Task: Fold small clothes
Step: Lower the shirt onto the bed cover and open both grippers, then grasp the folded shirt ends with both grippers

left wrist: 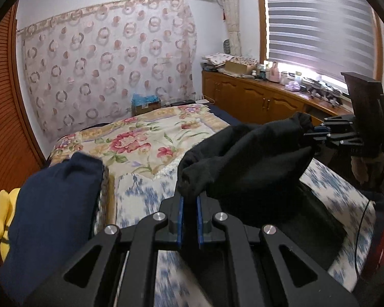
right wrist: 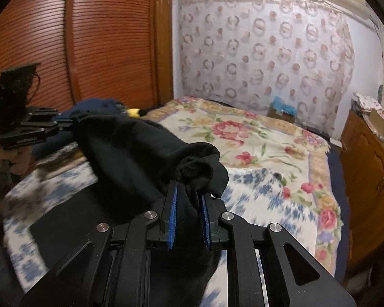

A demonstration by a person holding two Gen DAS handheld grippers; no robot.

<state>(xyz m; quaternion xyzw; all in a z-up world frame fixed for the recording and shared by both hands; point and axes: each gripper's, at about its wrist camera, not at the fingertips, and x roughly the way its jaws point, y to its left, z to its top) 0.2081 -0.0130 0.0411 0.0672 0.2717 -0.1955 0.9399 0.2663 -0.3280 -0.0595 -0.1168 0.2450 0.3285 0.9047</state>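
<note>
Black, soft knit garment (left wrist: 245, 158) hangs in the air above the blue-and-white patterned bedspread (right wrist: 253, 192), stretched between my two grippers. My left gripper (left wrist: 190, 199) is clamped on one end, my right gripper (right wrist: 189, 192) on the other — its long axis runs straight from one to the other. I can read no labels or writing.

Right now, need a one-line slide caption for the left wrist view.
Both grippers, left and right, hold a black garment stretched above the floral bedspread.
</note>
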